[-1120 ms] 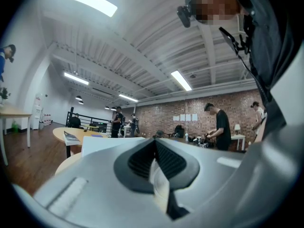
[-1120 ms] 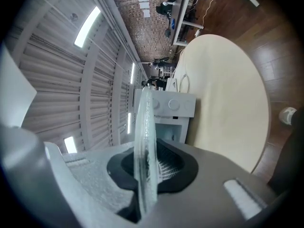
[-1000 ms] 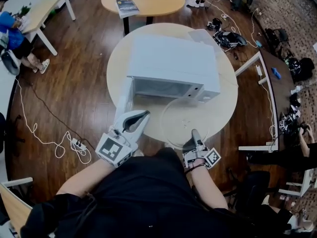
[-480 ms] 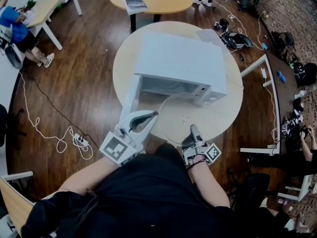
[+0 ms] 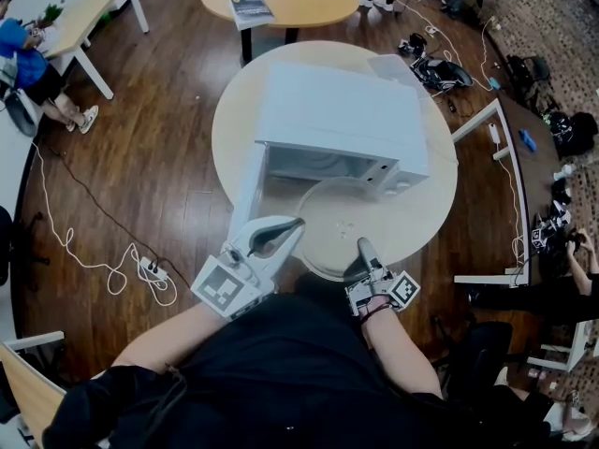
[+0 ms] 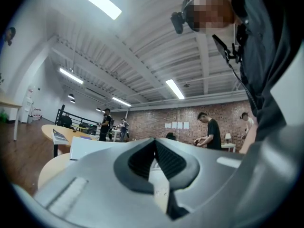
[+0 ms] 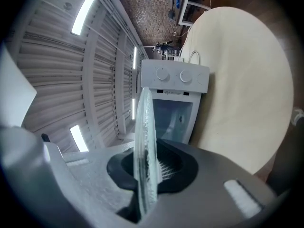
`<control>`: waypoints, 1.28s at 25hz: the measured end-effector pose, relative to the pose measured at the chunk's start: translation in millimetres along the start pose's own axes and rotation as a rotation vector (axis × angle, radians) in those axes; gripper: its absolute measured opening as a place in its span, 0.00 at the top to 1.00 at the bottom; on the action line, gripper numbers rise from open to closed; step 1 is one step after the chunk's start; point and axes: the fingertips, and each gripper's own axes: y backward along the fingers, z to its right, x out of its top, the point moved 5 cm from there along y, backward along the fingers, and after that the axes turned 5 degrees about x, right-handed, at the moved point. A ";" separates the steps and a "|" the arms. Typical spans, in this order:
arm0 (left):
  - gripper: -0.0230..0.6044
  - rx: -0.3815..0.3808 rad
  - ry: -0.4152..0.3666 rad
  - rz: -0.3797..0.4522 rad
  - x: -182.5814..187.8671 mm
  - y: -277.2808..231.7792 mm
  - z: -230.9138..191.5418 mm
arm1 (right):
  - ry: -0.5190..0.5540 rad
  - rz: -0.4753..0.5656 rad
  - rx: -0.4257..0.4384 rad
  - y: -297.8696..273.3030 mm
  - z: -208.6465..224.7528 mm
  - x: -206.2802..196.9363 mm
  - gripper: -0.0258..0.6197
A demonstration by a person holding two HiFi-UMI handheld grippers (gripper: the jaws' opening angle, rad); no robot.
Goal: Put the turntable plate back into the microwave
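My right gripper [image 5: 363, 247] clamps the turntable plate [image 5: 342, 218] by its near rim, in front of the open microwave [image 5: 337, 110]. The left gripper [image 5: 298, 221] is closed and empty. With a one-edge grip, I think the glass may sag, clip the opening or slip.

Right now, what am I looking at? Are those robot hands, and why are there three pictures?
Not robot hands. A person holds a pinching tool, called a gripper, in each hand. The top-down picture comes from a camera on the person's head; the other two come from cameras riding on the grippers. On the round table stands a white microwave with its door open. The right gripper pinches the edge of the glass turntable plate, just in front of the microwave. The left gripper has its jaws together, with nothing between them.
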 end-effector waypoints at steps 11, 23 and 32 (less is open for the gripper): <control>0.95 0.038 -0.012 -0.055 -13.6 -2.6 -4.5 | -0.003 -0.089 0.006 -21.3 5.7 3.8 0.91; 0.95 0.134 -0.015 -0.091 -15.3 -12.1 -12.0 | -0.038 -0.179 -0.010 -51.0 14.3 10.8 0.92; 0.95 0.198 -0.031 -0.096 -13.6 -17.1 -18.5 | -0.068 -0.175 0.005 -74.7 20.3 14.7 0.91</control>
